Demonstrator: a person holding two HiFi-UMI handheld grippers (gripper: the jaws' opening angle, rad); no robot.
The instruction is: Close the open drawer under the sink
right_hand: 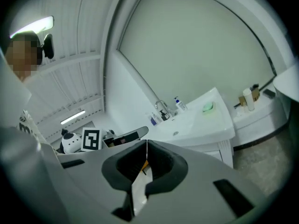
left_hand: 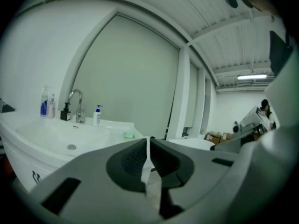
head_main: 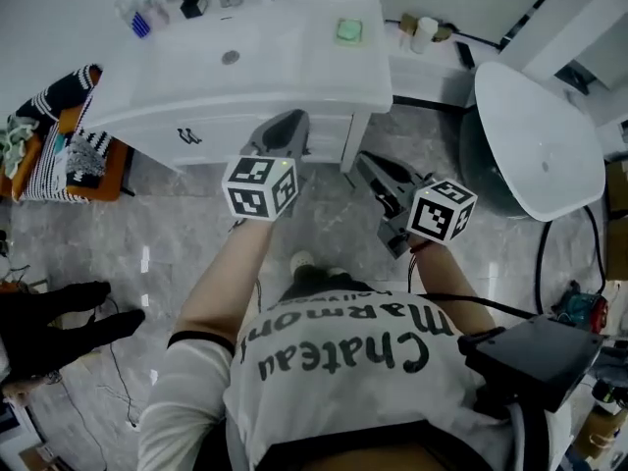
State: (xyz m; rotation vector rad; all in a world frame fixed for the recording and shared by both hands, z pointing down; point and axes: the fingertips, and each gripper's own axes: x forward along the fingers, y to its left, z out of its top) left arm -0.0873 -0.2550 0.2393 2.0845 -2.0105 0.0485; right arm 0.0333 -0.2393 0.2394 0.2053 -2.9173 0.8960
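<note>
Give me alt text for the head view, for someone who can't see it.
Seen from above, a person in a white printed T-shirt holds the left gripper and right gripper, both shut and empty, up before a white sink cabinet whose drawer front looks closed. A green soap lies on the sink's rim.

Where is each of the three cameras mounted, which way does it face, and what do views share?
Head view: on the person's head, facing steeply down at the sink and floor; forearms, shirt, left gripper and right gripper show.
Left gripper view: on that gripper, along its closed jaws toward the faucet.
Right gripper view: tilted, along its closed jaws toward the sink.
Shared: all show the sink and green soap.
</note>
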